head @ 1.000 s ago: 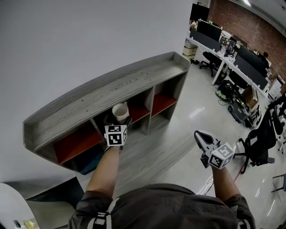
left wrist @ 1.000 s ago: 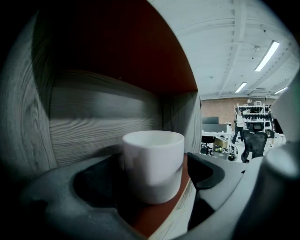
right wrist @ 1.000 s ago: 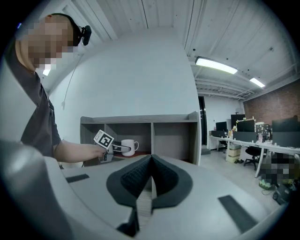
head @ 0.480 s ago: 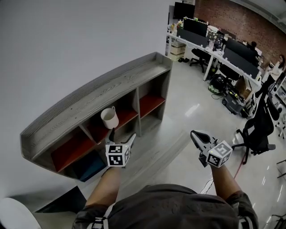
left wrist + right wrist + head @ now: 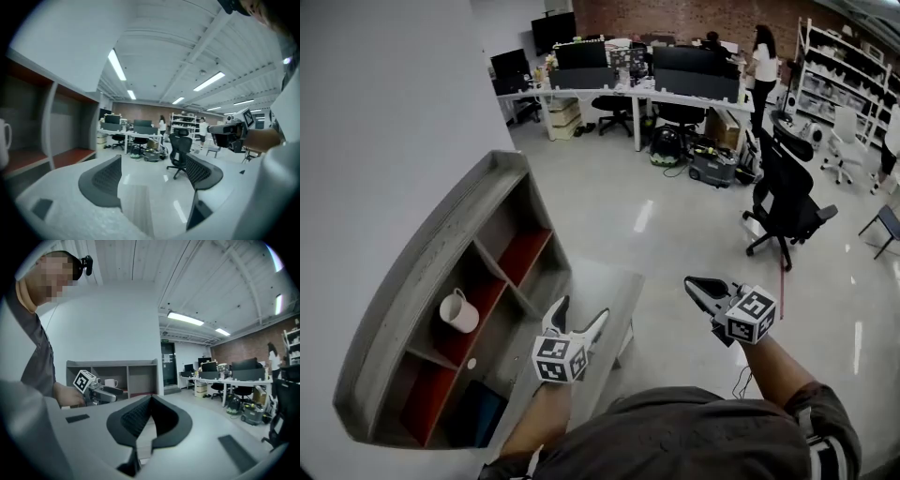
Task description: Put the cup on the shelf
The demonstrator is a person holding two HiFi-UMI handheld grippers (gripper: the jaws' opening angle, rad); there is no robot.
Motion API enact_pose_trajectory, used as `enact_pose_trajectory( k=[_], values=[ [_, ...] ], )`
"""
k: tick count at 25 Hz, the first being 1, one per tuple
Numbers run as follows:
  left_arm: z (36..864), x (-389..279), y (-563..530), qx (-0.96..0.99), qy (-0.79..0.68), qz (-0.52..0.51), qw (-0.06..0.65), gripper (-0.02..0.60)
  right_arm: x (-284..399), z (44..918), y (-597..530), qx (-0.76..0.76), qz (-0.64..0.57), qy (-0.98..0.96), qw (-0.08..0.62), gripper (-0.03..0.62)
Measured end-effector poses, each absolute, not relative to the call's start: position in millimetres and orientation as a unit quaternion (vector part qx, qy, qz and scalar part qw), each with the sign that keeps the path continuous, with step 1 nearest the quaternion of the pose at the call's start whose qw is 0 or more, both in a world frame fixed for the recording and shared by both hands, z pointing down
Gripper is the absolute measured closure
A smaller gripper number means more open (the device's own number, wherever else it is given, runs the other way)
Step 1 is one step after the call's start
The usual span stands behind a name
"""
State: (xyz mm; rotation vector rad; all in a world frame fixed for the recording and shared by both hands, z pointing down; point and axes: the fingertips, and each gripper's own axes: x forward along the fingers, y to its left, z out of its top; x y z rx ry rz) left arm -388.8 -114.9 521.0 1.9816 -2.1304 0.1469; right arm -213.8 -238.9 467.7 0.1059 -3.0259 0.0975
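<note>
Both grippers carry nothing: left gripper (image 5: 580,310) jaws spread, right gripper (image 5: 695,284) clenched. Cup (image 5: 458,311) stands upright in the shelf's (image 5: 411,281) middle bay, well apart, off to the left gripper's left; that gripper's nearer. I'd call placement done.

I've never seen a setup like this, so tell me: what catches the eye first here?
A white cup stands in the middle red-floored compartment of the grey shelf by the wall. In front of it the left claw hangs open and empty, while the right claw is shut, with office desks beyond.
</note>
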Motion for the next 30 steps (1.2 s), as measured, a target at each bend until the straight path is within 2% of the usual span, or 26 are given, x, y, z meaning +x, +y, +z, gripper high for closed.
enact_pose_trajectory(
  k=[12,13,14,15,16,17,22,26,30],
  values=[
    [516.3,-193.9,-242.4,0.853,-0.511,0.050,0.091,0.174,-17.2,474.8,-283.9,0.232,0.032,-0.971,0.055,0.602],
    [516.6,-180.5,-249.0,0.860,-0.500,0.050,0.091,0.194,-3.2,476.5,-285.1,0.244,0.034,-0.968,0.054,0.602],
    [516.6,-168.1,-255.3,0.865,-0.491,0.048,0.091,0.255,9.8,478.5,-286.2,0.254,0.036,-0.965,0.054,0.602],
    [516.5,-156.9,-260.8,0.870,-0.483,0.046,0.090,0.350,21.7,480.5,-287.0,0.264,0.037,-0.962,0.053,0.602],
    [516.2,-146.8,-265.1,0.874,-0.476,0.045,0.088,0.402,32.1,482.2,-287.4,0.273,0.039,-0.960,0.052,0.602],
    [515.5,-137.9,-268.0,0.878,-0.469,0.043,0.087,0.427,40.8,483.6,-287.1,0.281,0.042,-0.957,0.051,0.602],
    [506.0,-111.9,-268.7,0.894,-0.438,0.022,0.093,0.516,63.8,483.9,-281.9,0.305,0.056,-0.949,0.047,0.602],
    [504.0,-118.3,-262.6,0.892,-0.442,0.001,0.093,0.568,63.0,484.6,-279.1,0.304,0.061,-0.950,0.045,0.602],
    [504.6,-136.0,-247.7,0.887,-0.452,-0.010,0.097,0.577,58.0,482.9,-272.7,0.296,0.059,-0.952,0.050,0.602]
  ],
)
